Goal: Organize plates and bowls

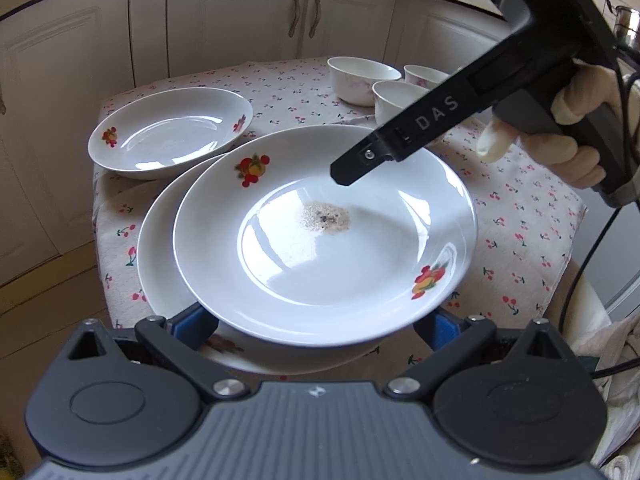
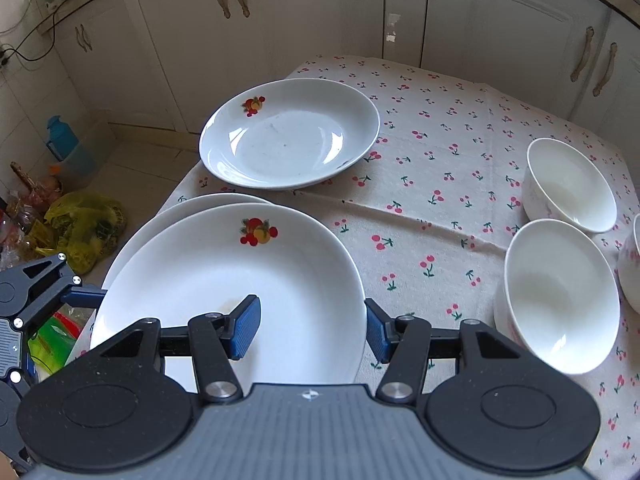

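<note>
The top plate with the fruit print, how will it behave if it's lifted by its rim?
The top plate looks like glazed ceramic: probably rigid, fragile if dropped. Its glossy rim may slip between the jaws. It sits off-centre on the lower plate, so it could slide or tilt when nudged.

Cream cabinets [image 2: 304, 20] with curved handles are seen behind the counter [image 2: 440, 184]. The tiled floor [image 2: 132, 168] is lit by daylight.
</note>
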### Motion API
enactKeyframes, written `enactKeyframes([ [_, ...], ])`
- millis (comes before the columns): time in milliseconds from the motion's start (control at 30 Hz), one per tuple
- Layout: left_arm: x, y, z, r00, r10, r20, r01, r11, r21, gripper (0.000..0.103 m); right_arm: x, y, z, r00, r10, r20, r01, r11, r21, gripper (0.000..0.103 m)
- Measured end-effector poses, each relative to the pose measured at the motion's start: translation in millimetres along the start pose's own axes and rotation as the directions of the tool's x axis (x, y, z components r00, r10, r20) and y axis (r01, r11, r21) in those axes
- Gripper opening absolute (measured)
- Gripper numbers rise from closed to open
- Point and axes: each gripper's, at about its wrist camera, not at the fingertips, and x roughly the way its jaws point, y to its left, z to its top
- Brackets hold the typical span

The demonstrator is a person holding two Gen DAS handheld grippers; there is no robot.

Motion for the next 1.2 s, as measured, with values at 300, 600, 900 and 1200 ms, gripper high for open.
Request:
enactKeyframes([
  [300,-5,-1,1,1.000,0.021,-0.008,-0.021,1.000,-0.007,0.102,-9,-5,-9,1.000,-0.017,0.013,0.017,1.000,0.019,0.042],
  [600,-11,-2,2,1.000,0.026,-0.008,-0.026,0.999,-0.034,0.102,-16,-8,-19,1.000,-0.013,0.017,0.013,0.999,0.040,0.034],
  [900,-18,-6,1,0.998,0.062,-0.017,-0.063,0.998,-0.025,0.102,-19,-11,-25,0.999,0.044,0.010,-0.044,0.996,0.082,0.034],
  [1200,-29,-2,0,0.998,0.058,0.022,-0.057,0.996,-0.062,0.102,-21,-6,-33,0.998,0.064,0.020,-0.066,0.995,0.076,0.037],
])
